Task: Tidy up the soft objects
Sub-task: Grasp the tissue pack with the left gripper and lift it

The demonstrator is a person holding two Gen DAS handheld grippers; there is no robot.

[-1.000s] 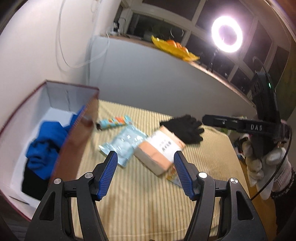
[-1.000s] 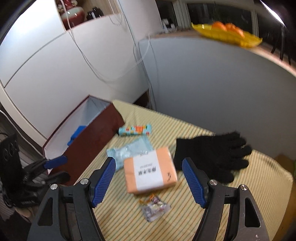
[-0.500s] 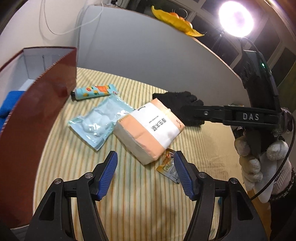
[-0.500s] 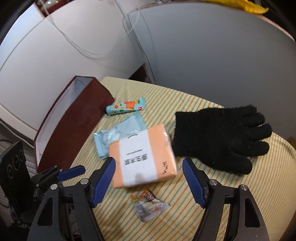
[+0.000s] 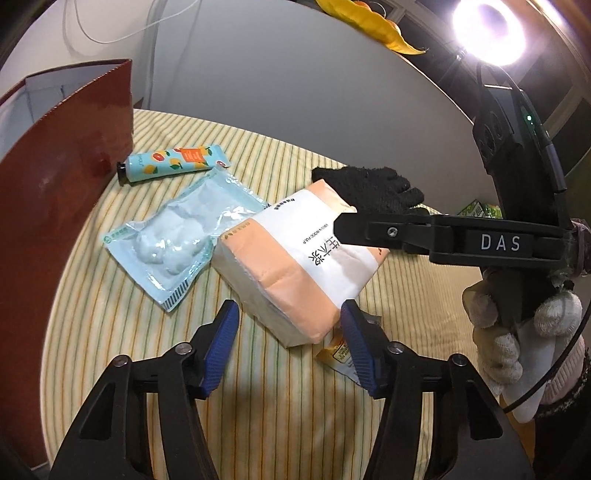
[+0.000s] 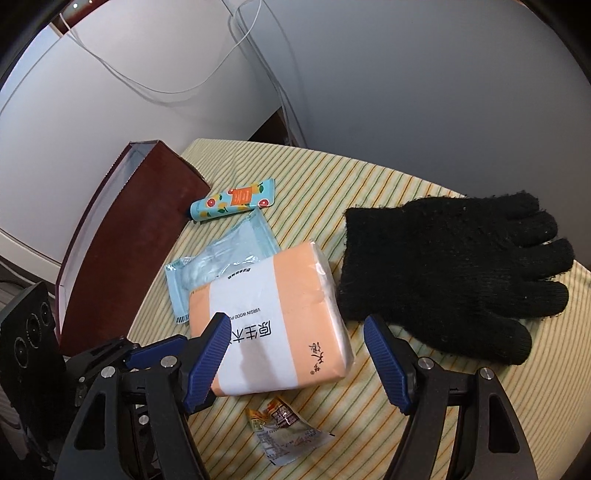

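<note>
An orange and white tissue pack (image 5: 295,266) (image 6: 273,325) lies in the middle of the striped table. My left gripper (image 5: 290,347) is open, its fingers either side of the pack's near corner. My right gripper (image 6: 295,362) is open above the pack; it also shows from the side in the left wrist view (image 5: 436,234). A black knit glove (image 6: 447,273) (image 5: 369,184) lies right of the pack. A light-blue pouch of cotton (image 5: 177,240) (image 6: 218,266) lies left of it.
A dark red box (image 5: 48,206) (image 6: 122,236) stands at the table's left edge. A patterned cream tube (image 5: 173,164) (image 6: 232,199) lies beside it. A small snack sachet (image 6: 284,428) (image 5: 340,354) lies near the pack. A ring light (image 5: 487,29) glares at the upper right.
Both grippers have moved down and in toward the tissue pack, which now fills more of each view. The red box has slid left in the left wrist view. Both stay open.
</note>
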